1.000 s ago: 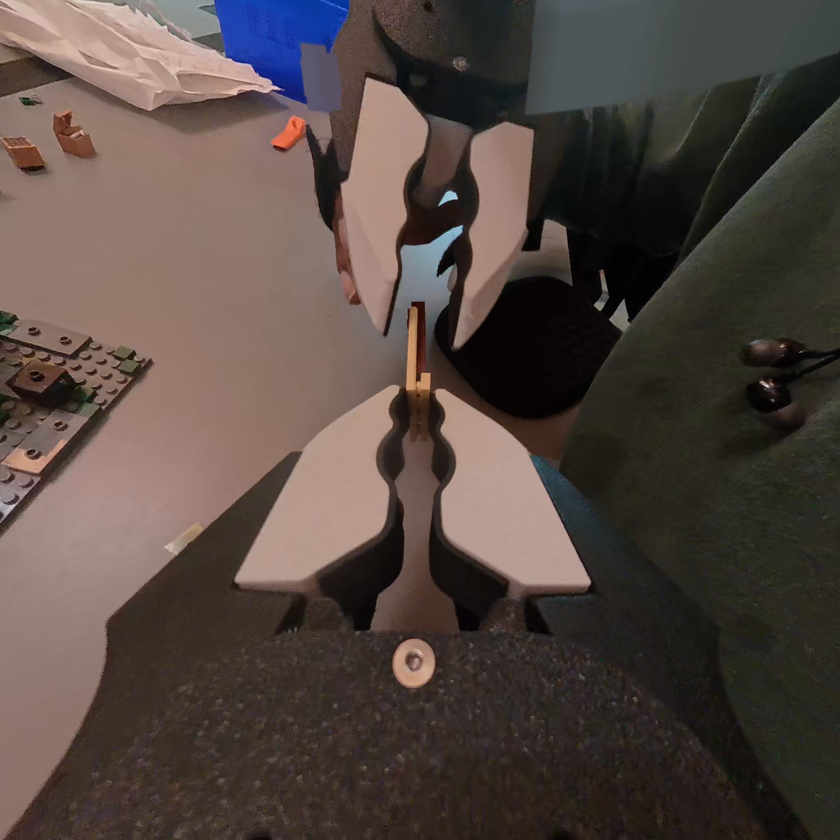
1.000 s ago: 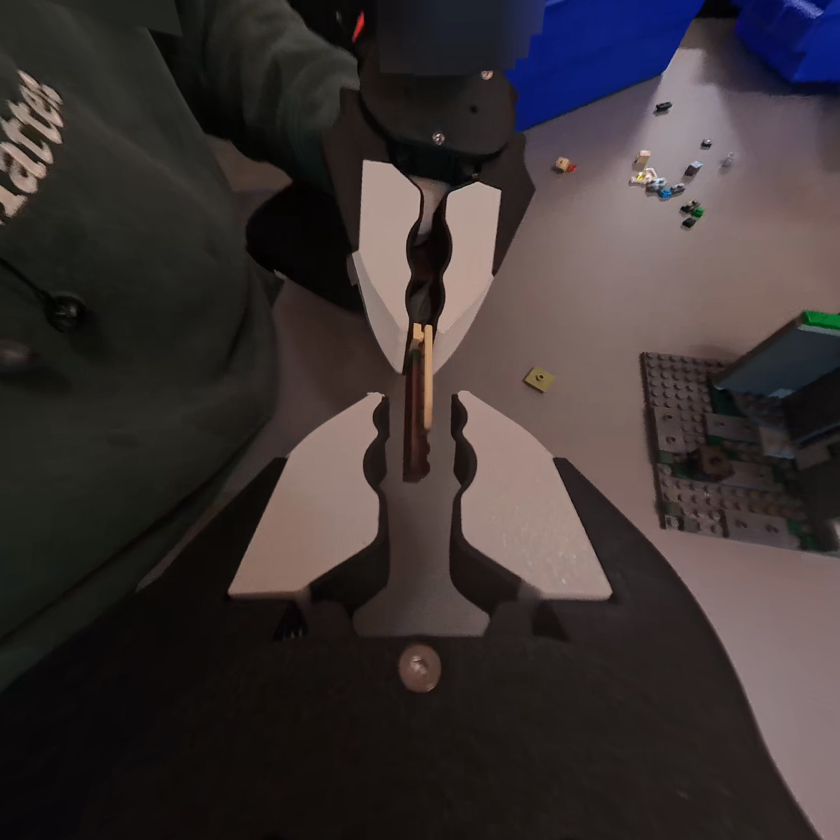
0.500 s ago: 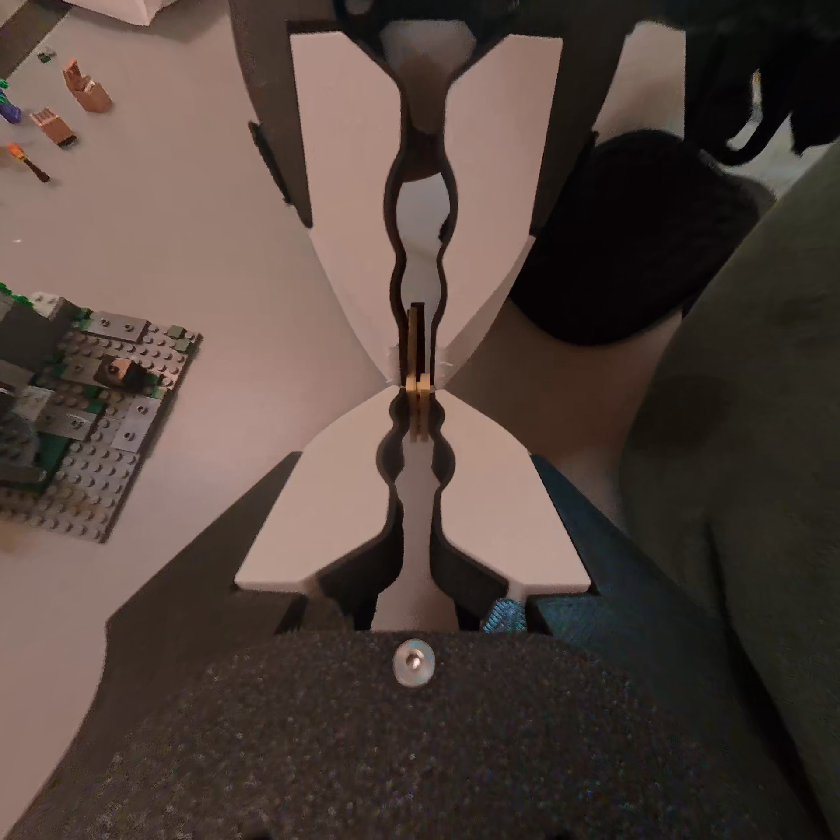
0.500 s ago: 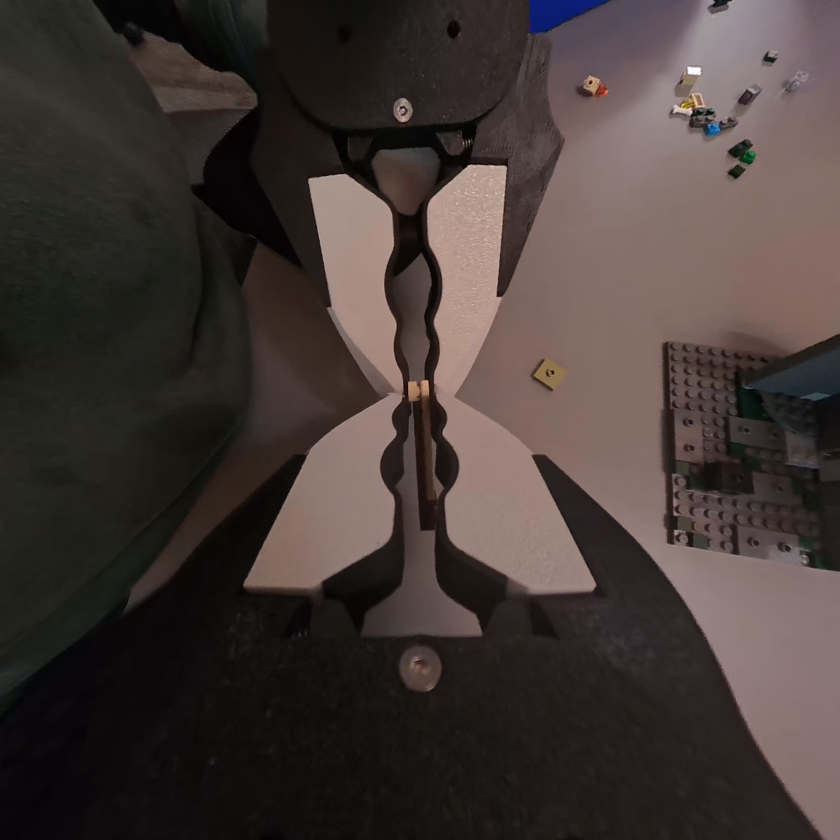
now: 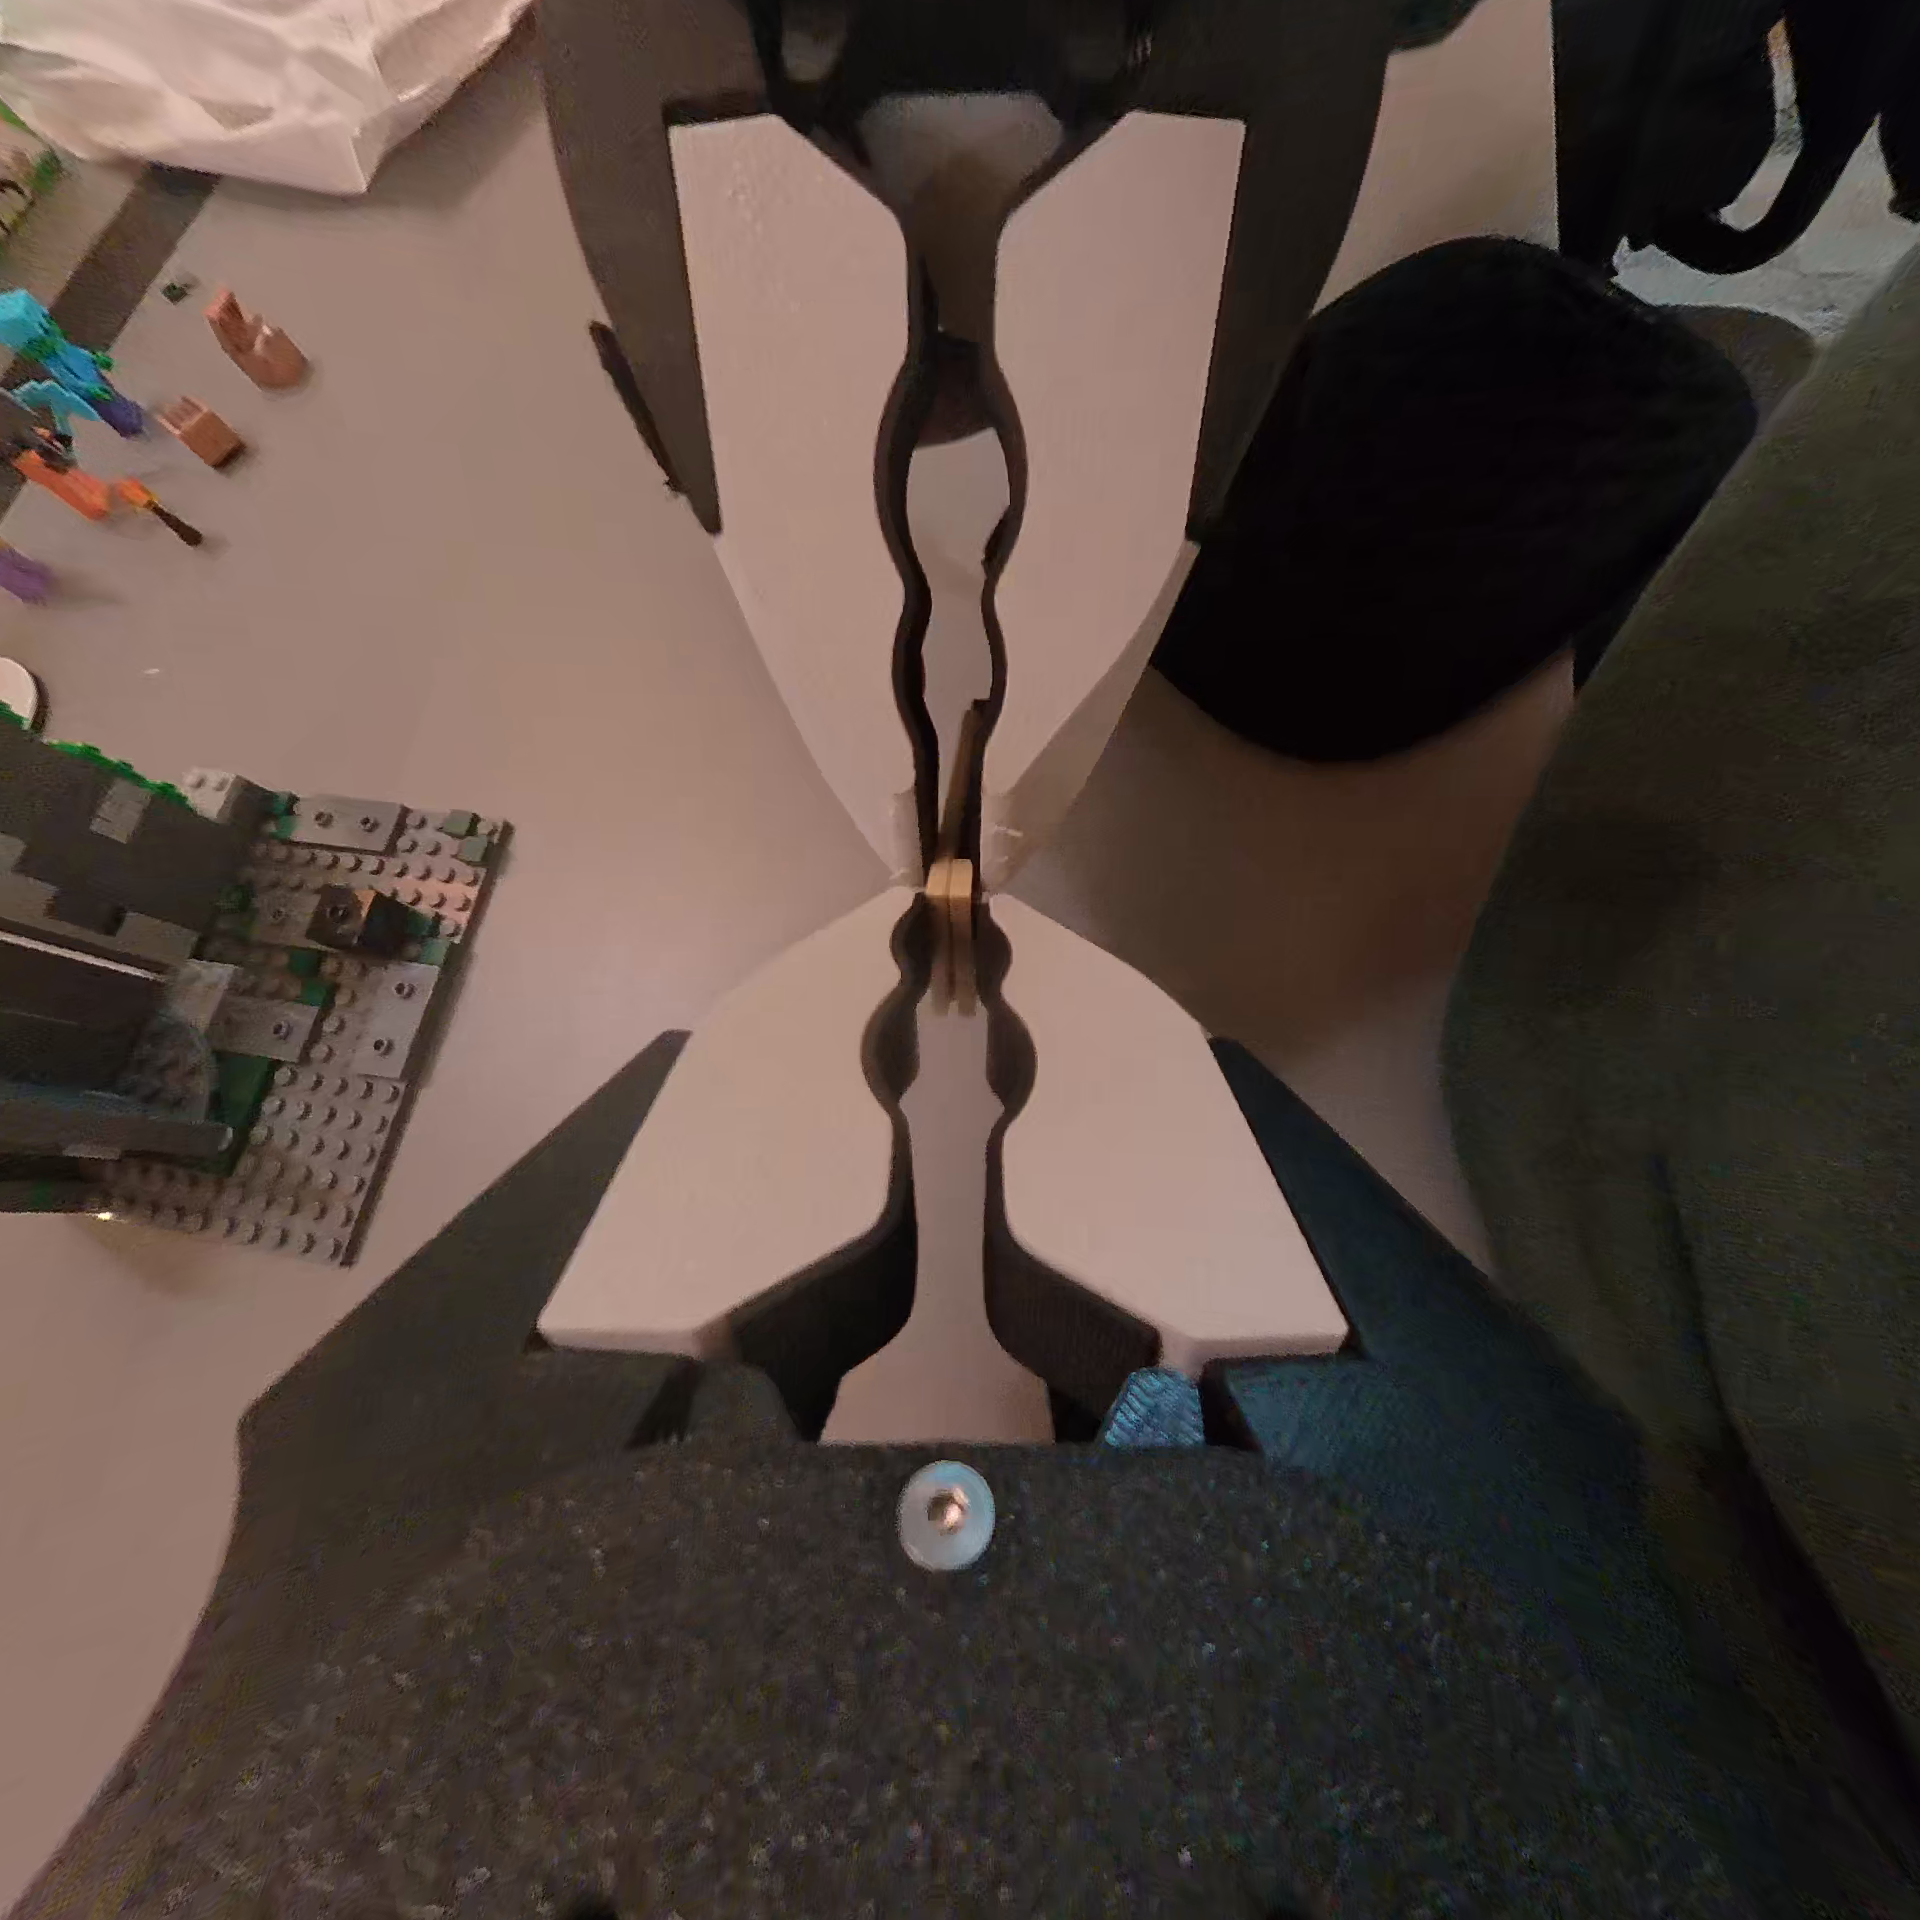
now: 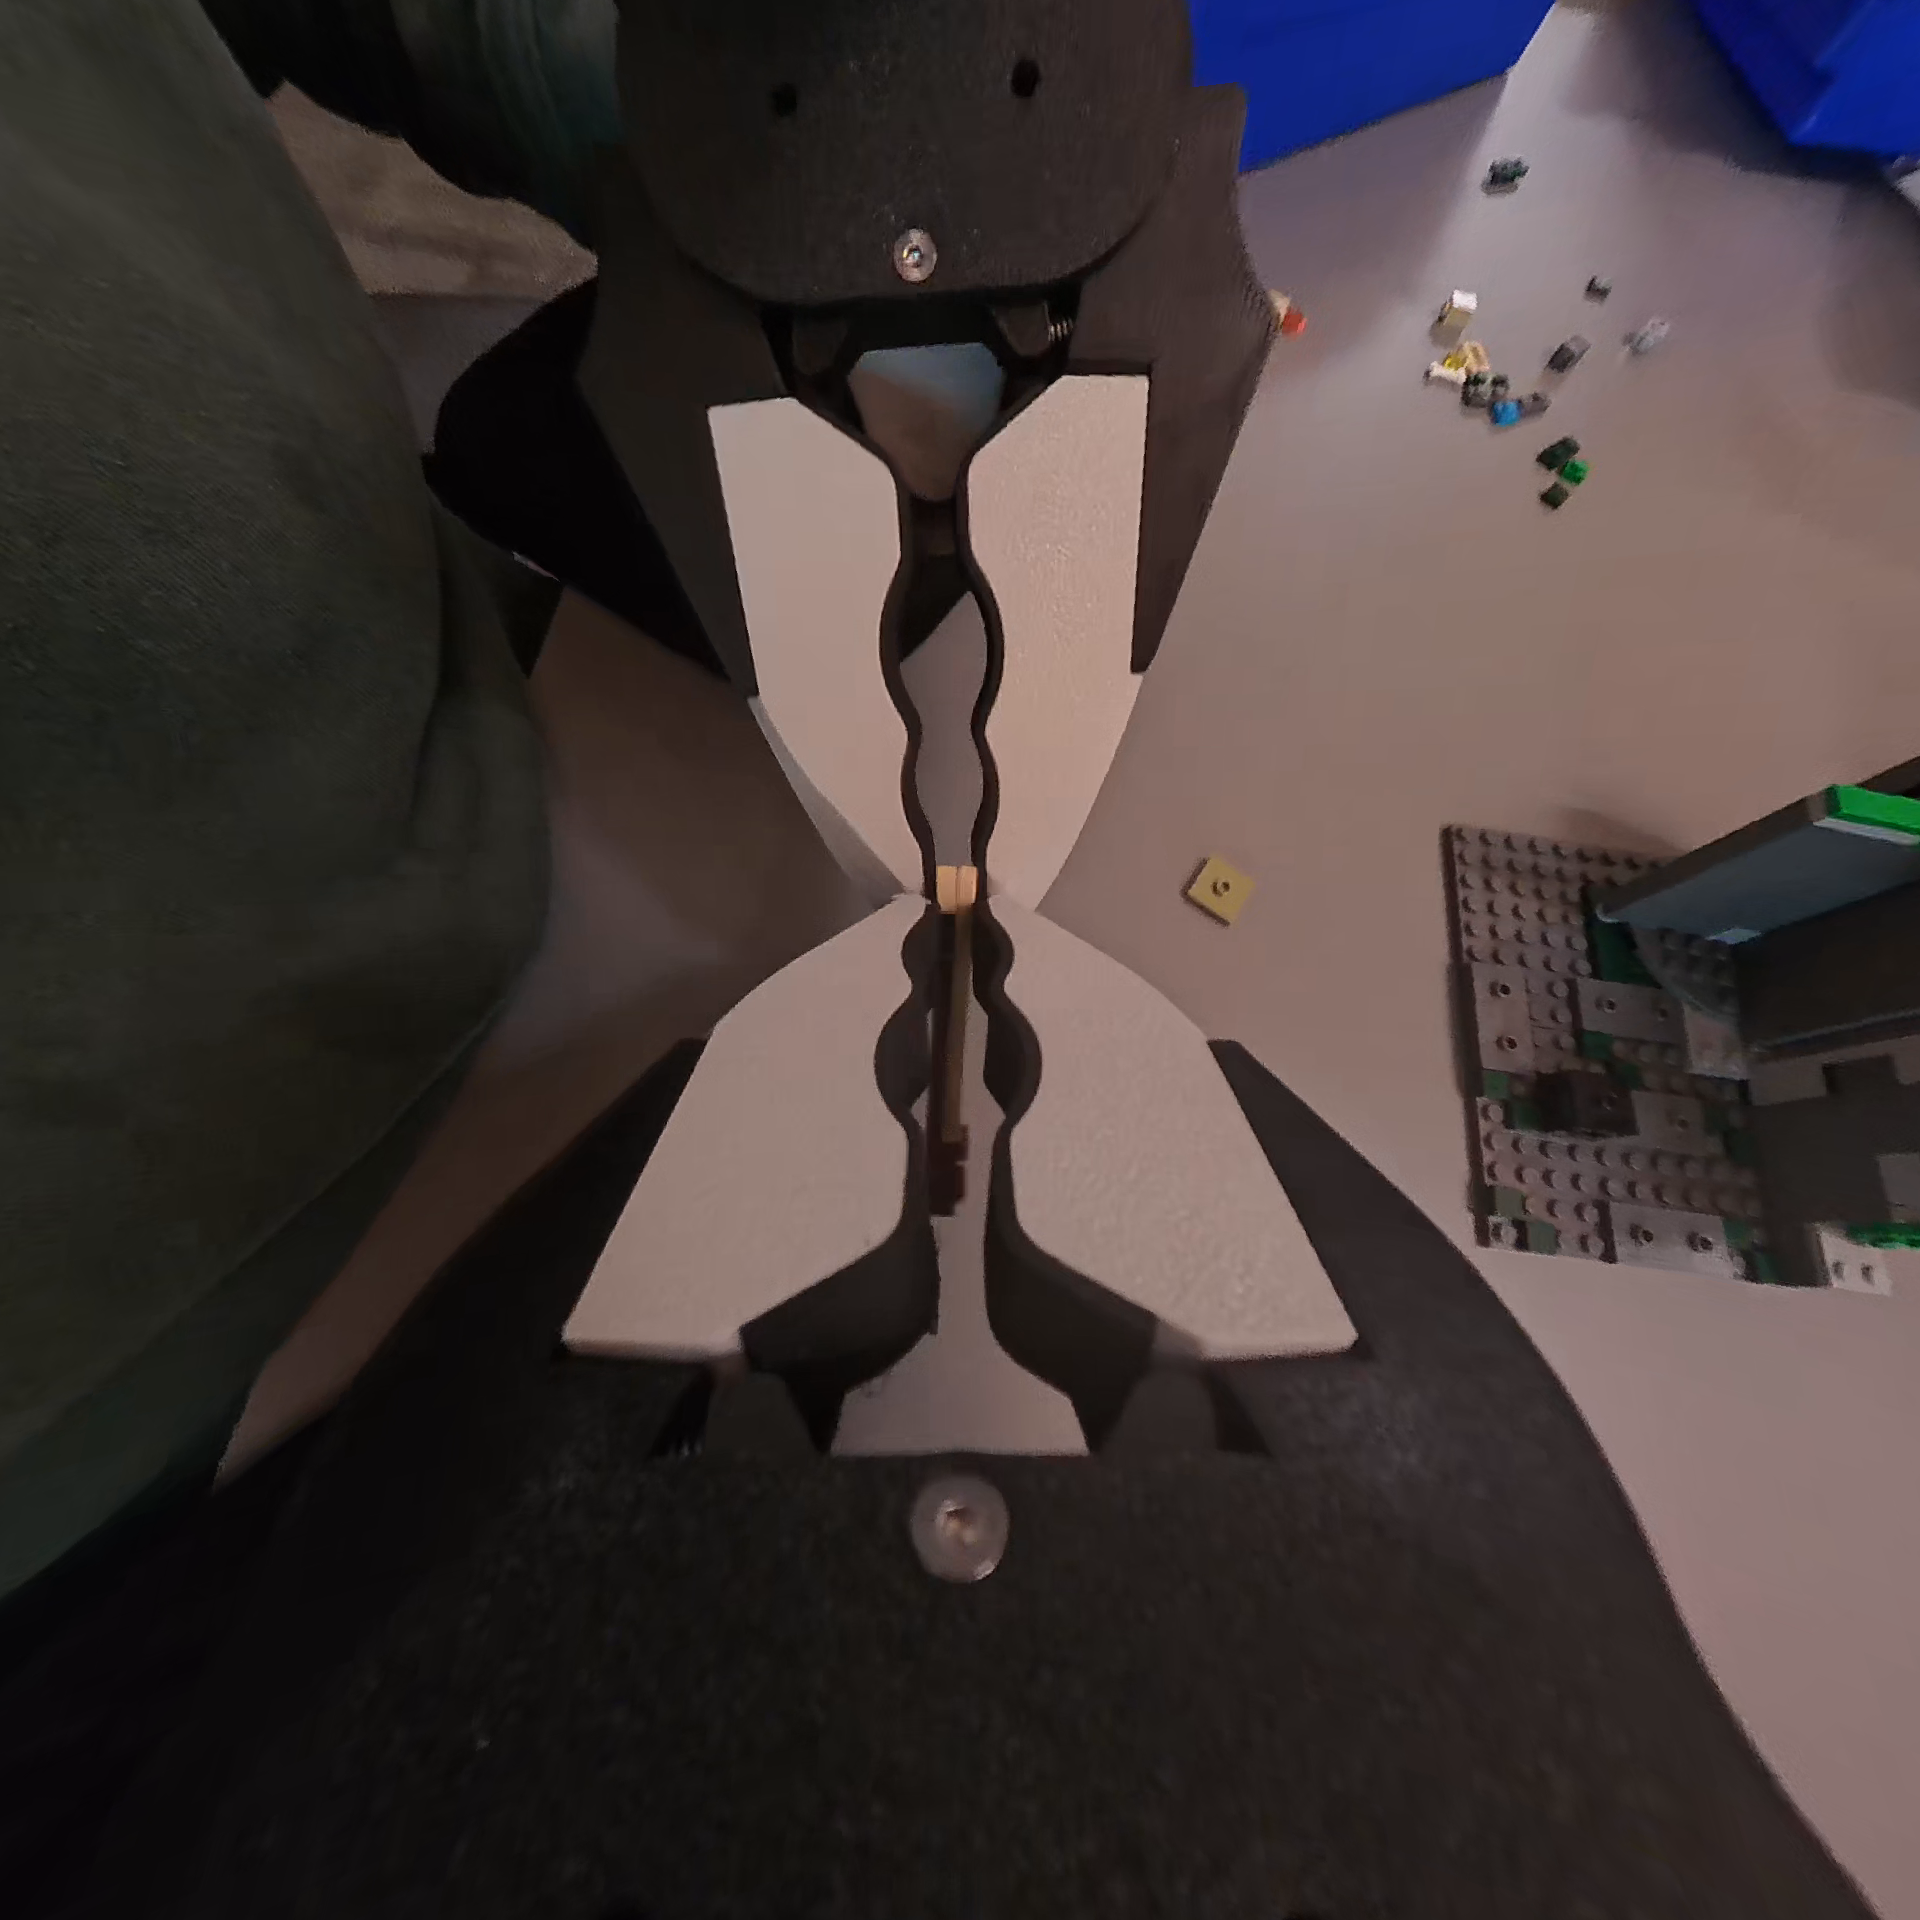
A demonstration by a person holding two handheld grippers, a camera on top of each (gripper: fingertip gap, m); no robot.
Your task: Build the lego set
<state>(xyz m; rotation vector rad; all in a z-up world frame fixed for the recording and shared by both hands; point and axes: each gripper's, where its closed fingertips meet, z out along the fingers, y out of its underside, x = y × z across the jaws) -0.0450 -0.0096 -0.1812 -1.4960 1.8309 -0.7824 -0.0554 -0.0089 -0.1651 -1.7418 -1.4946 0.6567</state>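
My left gripper (image 5: 951,902) and right gripper (image 6: 954,916) meet tip to tip in the air above the grey table. Between them is a small flat lego assembly seen edge-on: tan plates (image 5: 954,935) stacked with a thin dark brown plate (image 6: 948,1164). The left gripper is shut on its tan end. The right gripper is shut on the long thin end, which runs back between its fingers. The right gripper also shows at the top of the left wrist view (image 5: 956,831), and the left one at the top of the right wrist view (image 6: 954,873). The grey baseplate (image 5: 312,1174) with the partial build lies on the table.
The baseplate also shows in the right wrist view (image 6: 1496,904), with a loose tan tile (image 6: 1218,889) beside it and several small pieces (image 6: 1507,384) farther off. Minifigures (image 5: 62,384), brown pieces (image 5: 255,343) and white paper (image 5: 239,73) lie far left. A person's green sleeve (image 5: 1714,935) is close.
The two grippers came together until their tips touch. The right gripper, open around the thin plate a second ago, has shut on it. The left kept its grip.
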